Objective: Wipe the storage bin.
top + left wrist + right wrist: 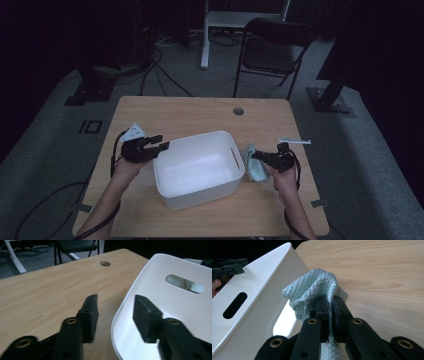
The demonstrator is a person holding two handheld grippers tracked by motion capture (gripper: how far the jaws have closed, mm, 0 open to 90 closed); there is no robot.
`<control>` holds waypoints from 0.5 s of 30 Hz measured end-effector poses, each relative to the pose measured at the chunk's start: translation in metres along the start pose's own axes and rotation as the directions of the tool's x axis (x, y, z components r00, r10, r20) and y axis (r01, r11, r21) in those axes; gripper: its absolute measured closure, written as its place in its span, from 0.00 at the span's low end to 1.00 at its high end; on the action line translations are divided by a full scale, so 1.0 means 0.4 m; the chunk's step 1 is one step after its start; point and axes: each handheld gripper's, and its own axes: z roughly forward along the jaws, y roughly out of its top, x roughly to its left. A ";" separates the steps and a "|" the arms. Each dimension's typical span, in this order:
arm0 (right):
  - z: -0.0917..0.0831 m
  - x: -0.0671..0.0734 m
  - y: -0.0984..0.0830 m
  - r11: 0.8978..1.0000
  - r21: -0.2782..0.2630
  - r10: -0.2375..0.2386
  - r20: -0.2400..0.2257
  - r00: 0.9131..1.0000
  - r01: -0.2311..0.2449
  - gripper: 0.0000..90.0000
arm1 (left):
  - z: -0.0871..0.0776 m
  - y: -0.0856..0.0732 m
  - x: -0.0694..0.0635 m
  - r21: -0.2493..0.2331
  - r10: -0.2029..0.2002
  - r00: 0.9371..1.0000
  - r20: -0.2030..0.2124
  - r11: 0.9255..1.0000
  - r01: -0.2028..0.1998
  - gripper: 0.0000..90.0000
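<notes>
A white plastic bin (197, 170) with slot handles stands in the middle of the wooden table (200, 112). My left gripper (159, 143) is open at the bin's left rim (117, 317), one jaw outside the wall and one over the inside. My right gripper (256, 156) is shut on a pale blue-green textured cloth (317, 286), held just right of the bin's right wall (262, 297). The cloth (254, 167) hangs bunched between that gripper and the bin.
A small white packet (134, 132) lies on the table behind my left hand. A thin white strip (295, 141) lies near the right edge. A cable hole (238, 111) sits at the table's back. A black folding chair (272, 47) stands beyond the table.
</notes>
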 end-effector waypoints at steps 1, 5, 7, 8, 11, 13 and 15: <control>-0.002 -0.001 0.000 1.000 -0.002 0.002 -0.001 1.000 -0.002 0.95 | 0.001 -0.001 -0.001 -0.004 0.004 1.000 0.006 1.000 -0.004 0.71; -0.010 -0.004 -0.001 1.000 -0.005 0.003 0.004 1.000 -0.003 0.95 | 0.014 -0.001 -0.014 0.024 0.029 1.000 0.001 0.999 -0.029 0.79; -0.013 -0.008 -0.003 1.000 -0.007 0.004 0.007 1.000 -0.004 0.95 | 0.014 -0.001 -0.012 0.021 0.020 1.000 0.002 1.000 -0.020 0.83; -0.015 -0.010 -0.005 1.000 -0.011 0.009 0.005 1.000 -0.009 0.95 | 0.014 -0.002 -0.012 0.019 0.016 1.000 0.001 1.000 -0.016 0.84; -0.019 -0.013 -0.006 1.000 -0.015 0.013 0.007 1.000 -0.013 0.95 | 0.012 -0.003 -0.015 0.021 0.023 1.000 -0.004 1.000 -0.023 0.85; -0.020 -0.013 -0.006 1.000 -0.016 0.013 0.005 1.000 -0.013 0.95 | 0.009 -0.005 -0.017 0.022 0.025 1.000 0.008 0.999 -0.025 0.87; -0.022 -0.013 -0.005 1.000 -0.018 0.014 0.006 1.000 -0.014 0.95 | 0.004 -0.009 -0.019 0.021 0.022 1.000 0.020 1.000 -0.022 0.89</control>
